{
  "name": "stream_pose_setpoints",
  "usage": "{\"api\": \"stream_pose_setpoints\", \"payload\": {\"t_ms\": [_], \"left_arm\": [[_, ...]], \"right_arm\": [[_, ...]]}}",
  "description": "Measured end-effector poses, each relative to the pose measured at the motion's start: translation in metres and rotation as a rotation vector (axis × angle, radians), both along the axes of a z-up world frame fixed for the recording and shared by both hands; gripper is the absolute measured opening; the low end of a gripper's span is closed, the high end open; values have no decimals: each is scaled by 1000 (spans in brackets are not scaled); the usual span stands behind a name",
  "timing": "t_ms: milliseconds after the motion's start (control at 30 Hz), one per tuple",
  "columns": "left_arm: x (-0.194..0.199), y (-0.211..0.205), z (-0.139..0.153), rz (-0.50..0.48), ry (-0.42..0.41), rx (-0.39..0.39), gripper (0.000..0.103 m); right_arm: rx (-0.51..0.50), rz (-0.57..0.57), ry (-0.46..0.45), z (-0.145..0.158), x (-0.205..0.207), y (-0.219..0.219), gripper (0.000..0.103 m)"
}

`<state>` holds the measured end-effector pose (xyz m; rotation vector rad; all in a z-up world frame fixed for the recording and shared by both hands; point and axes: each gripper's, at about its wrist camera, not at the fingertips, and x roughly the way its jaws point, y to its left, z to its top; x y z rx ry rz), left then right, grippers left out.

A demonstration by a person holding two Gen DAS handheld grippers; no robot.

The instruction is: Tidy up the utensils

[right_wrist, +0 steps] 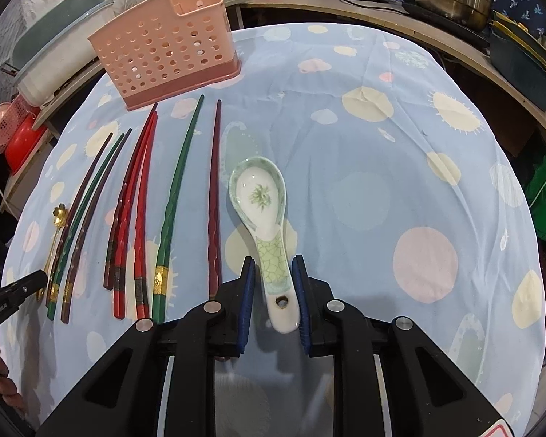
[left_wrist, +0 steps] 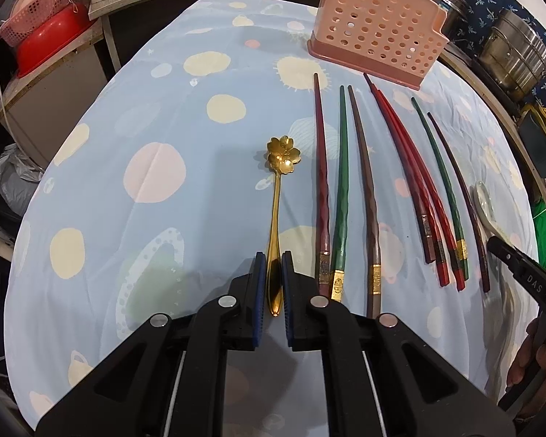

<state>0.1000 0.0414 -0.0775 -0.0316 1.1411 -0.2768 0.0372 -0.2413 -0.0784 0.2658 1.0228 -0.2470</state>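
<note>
**Both tools set on a spoon handle, lift still to come**

The step in hand is the pickup. The left tool (left_wrist: 274, 280) is clenched on the tail of the gold flower spoon (left_wrist: 277, 218), its blue pads (left_wrist: 260, 280) pressed against the thin handle on either side. The spoon lies flat on the spotted cloth of the table (left_wrist: 145, 127), its blossom bowl pointing toward 12 o'clock from the tool.

The right tool (right_wrist: 275, 286) straddles the handle of the ceramic soup spoon (right_wrist: 262, 211). Its right pad seems to touch the white end of the handle while a sliver of cloth shows on the left, so I cannot tell if the grip is firm. The spoon's bowl lies at 12 o'clock from that tool.

The chopsticks (left_wrist: 360, 189) lie side by side between the two spoons, untouched. The pink perforated holder (left_wrist: 375, 32) stands at the far edge of the table, at about 1 o'clock from the left tool and 11 o'clock from the right, with nothing seen in it.

As I judge it, the next move calls for a sure grip on the glazed handle, which could slip, then a lift of both spoons clear of the chopsticks and a tilt to drop them into the holder.
</note>
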Motion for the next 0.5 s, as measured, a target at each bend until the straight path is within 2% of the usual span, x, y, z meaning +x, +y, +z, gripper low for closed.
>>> {"api": "stream_pose_setpoints", "payload": {"t_ms": [167,300,500], "left_arm": [[1,0,-1,3,4,-4,8],[2,0,-1,4,5,-5,8],[2,-1,-1,0,6,-7,8]], "right_arm": [[-3,6,10,2,8,-2,20],[14,10,11,1,8,-2,13],[18,3,-7,5,6,-1,13]]}}
